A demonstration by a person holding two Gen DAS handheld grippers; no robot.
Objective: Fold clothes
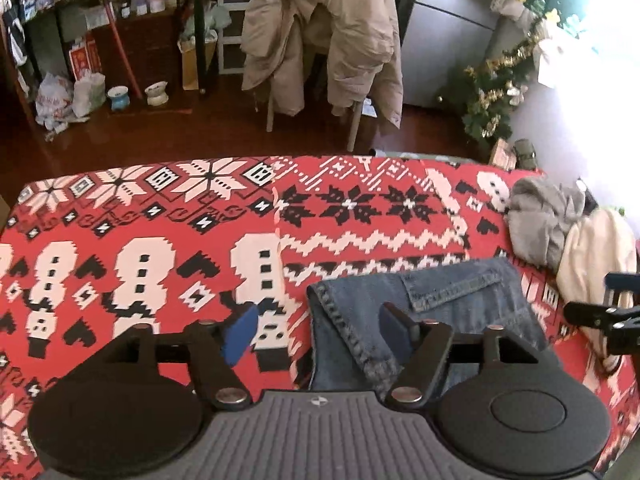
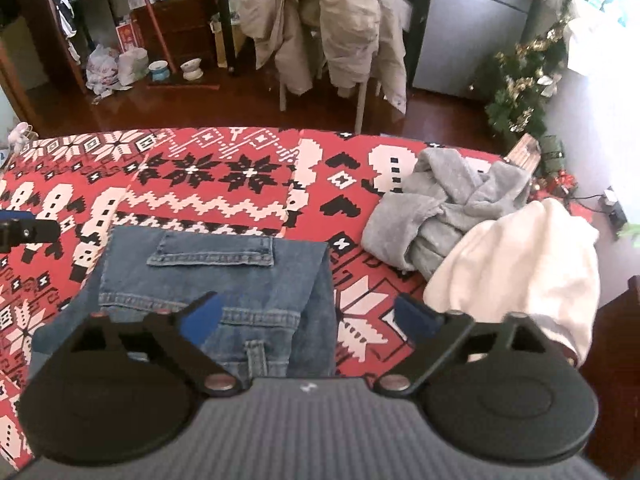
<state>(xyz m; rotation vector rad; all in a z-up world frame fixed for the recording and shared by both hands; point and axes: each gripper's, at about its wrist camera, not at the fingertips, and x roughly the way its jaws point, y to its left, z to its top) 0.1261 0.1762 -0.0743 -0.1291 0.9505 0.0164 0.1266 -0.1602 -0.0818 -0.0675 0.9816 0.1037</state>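
Observation:
Folded blue jeans (image 1: 440, 296) lie on the red patterned cloth (image 1: 120, 220), back pocket up. My left gripper (image 1: 318, 326) hovers open over the jeans' left edge, with nothing between its blue pads. In the right wrist view the jeans (image 2: 216, 276) lie flat, and my right gripper (image 2: 308, 316) stands wide open above their right edge, holding nothing. A crumpled grey garment (image 2: 452, 208) and a white garment (image 2: 520, 264) are heaped to the right of the jeans.
The cloth (image 2: 240, 184) covers the whole table. Beyond its far edge stands a chair draped with a beige coat (image 2: 328, 20). A small decorated tree (image 2: 516, 108) is at the right. Shelves and bags line the back wall.

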